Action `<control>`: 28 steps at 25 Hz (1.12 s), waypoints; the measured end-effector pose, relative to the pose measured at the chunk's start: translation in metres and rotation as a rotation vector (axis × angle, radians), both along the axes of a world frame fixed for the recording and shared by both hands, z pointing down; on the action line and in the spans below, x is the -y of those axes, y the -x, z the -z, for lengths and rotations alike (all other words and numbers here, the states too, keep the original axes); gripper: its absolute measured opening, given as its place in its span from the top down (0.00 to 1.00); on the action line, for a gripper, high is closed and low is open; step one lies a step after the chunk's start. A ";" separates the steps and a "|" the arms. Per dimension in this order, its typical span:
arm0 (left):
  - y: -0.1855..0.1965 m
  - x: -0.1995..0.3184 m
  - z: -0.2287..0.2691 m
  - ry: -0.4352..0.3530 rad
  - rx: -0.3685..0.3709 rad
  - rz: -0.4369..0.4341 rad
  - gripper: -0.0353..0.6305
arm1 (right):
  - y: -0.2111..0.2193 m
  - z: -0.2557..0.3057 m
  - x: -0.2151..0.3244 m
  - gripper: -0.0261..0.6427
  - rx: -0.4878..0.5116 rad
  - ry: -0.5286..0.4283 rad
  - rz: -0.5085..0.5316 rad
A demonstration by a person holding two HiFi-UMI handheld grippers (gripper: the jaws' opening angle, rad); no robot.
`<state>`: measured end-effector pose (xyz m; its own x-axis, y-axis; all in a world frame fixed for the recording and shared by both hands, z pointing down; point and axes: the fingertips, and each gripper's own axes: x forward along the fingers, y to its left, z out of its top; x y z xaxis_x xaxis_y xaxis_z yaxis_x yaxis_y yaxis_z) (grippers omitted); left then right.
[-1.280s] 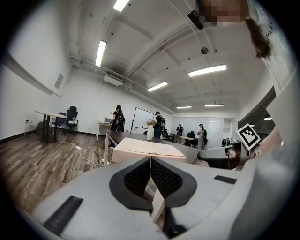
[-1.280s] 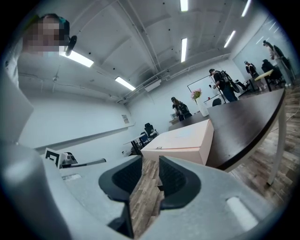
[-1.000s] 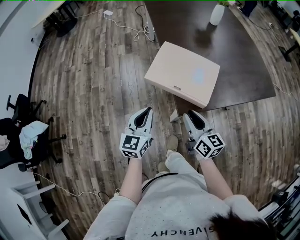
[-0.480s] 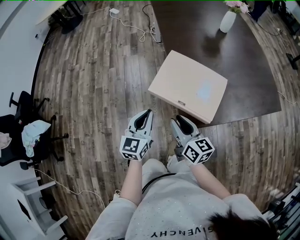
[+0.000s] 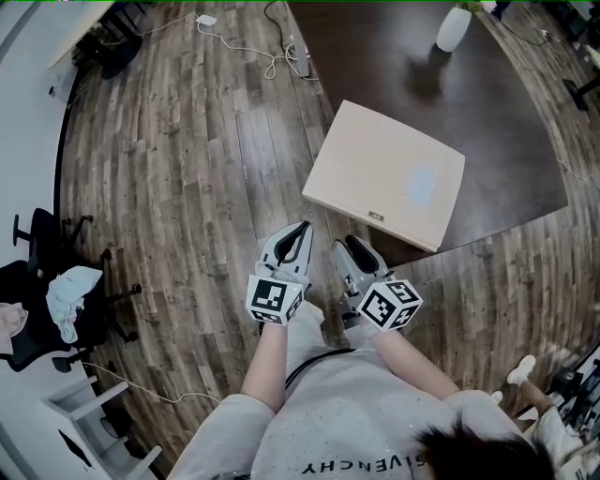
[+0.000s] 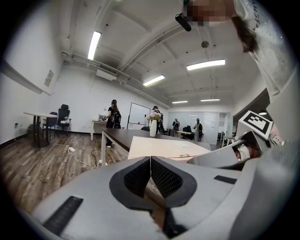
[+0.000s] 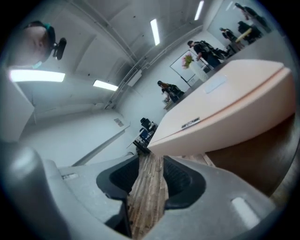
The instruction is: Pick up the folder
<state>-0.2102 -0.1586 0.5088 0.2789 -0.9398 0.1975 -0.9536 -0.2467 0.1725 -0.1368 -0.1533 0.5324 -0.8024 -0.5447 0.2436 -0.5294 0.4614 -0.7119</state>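
A: Which things are closest to the person?

B: The two grippers, held side by side above the wooden floor [image 5: 169, 187]. The left gripper [image 5: 302, 228] has its jaws together, the dark pads meet at the tips and nothing is between them.

A: And the other one?

B: The right gripper [image 5: 343, 246] is opening its jaws. In the right gripper view there is a gap between the pads, and only the floor boards show through it. It holds nothing.

A: Where is the folder?

B: The folder [image 5: 384, 173] is just in front of both grippers, apart from them. It is pale pink, closed and lying flat on the near corner of the dark table [image 5: 497, 122]. Its near left corner seems to reach out over the table's edge. It has a small label on the near side. From the right gripper the near edge of the folder fills the upper right of the view.

A: What is behind it?

B: A white vase [image 5: 453, 28] stands on the far part of the table, well apart from the folder. A white cable [image 5: 253, 52] lies on the floor left of the table. Some people [image 6: 113, 115] stand at the far side of the room
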 end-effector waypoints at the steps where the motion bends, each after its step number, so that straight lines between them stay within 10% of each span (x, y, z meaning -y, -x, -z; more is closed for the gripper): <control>1: 0.004 0.004 -0.001 0.002 0.004 -0.024 0.95 | 0.003 -0.003 0.004 0.73 0.026 0.030 -0.043; 9: 0.031 0.033 -0.008 0.002 0.004 -0.144 0.95 | 0.017 -0.022 0.036 0.58 0.235 0.191 -0.341; 28: 0.032 0.064 -0.036 0.019 -0.016 -0.311 0.95 | 0.004 -0.057 0.071 0.36 0.458 0.274 -0.681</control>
<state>-0.2419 -0.2227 0.5447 0.5554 -0.8052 0.2077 -0.8302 -0.5226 0.1941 -0.1408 -0.2247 0.5896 -0.3735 -0.9121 0.1693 -0.2616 -0.0715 -0.9625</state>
